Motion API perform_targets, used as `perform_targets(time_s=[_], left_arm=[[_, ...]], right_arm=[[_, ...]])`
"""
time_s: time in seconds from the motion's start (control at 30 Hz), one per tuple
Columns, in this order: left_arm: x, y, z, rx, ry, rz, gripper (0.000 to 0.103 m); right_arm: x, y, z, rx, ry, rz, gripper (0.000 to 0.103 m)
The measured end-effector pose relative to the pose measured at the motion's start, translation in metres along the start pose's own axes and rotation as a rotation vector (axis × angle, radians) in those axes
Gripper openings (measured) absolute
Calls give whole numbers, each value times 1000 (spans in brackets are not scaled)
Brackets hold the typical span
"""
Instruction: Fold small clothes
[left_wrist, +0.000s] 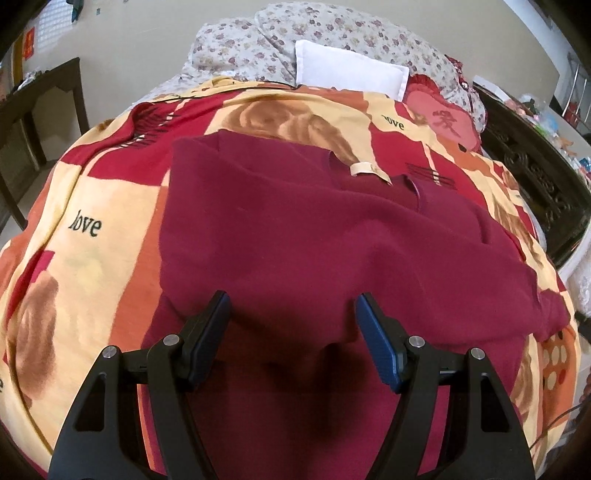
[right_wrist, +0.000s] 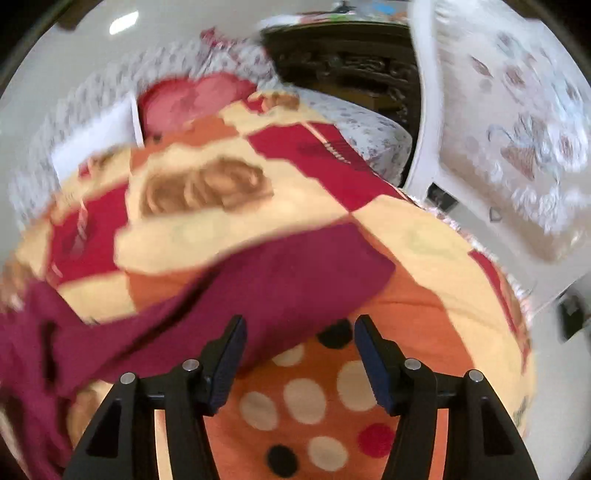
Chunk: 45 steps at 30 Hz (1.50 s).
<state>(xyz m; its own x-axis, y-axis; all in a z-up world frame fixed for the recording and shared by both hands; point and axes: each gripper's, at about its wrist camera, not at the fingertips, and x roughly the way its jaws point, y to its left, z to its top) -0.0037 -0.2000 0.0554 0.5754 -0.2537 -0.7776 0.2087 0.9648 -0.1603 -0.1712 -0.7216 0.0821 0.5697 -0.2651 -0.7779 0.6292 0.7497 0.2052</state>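
Clearly soft and light, the maroon sweater (left_wrist: 295, 229) lies spread flat on the patterned blanket (left_wrist: 92, 206) covering the bed, neck label (left_wrist: 364, 170) at the far end. Its knit looks limp and grippy, likely to drape and drag on the fleece rather than slide. The left tool (left_wrist: 291, 321) hovers over the near hem, jaws wide apart, holding nothing. The right tool (right_wrist: 299, 343), likewise spread and empty, sits just by the sleeve (right_wrist: 258, 280), though that view is blurred. Hem corners or the cuff seem the best holds.

Open blanket (left_wrist: 92, 206) flanks the maroon sweater (left_wrist: 295, 240); pillows (left_wrist: 347, 70) and dark carved bedframe (left_wrist: 535, 177) wall the far side.
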Motion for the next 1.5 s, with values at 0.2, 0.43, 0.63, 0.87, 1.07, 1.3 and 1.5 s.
perform_targets(time_s=[0.2, 0.43, 0.63, 0.87, 1.07, 1.3, 1.5], left_arm=[[-2, -6, -3, -4, 5, -7, 71], [-7, -3, -4, 17, 11, 10, 71], [-10, 14, -4, -26, 10, 23, 71], [-20, 27, -2, -60, -11, 17, 71], [-49, 50, 13, -127, -94, 9, 71], [-59, 71, 9, -151, -99, 22, 71], [-43, 78, -4, -144, -48, 37, 71]], right_arm=[[41, 19, 16, 125, 72, 235, 58], [120, 14, 37, 269, 188, 76, 63], [96, -6, 40, 247, 83, 178, 6], [-10, 23, 74, 146, -136, 472, 4], [-99, 160, 78, -225, -208, 759, 2], [-88, 249, 44, -436, -234, 542, 8], [29, 144, 61, -131, -24, 227, 72]])
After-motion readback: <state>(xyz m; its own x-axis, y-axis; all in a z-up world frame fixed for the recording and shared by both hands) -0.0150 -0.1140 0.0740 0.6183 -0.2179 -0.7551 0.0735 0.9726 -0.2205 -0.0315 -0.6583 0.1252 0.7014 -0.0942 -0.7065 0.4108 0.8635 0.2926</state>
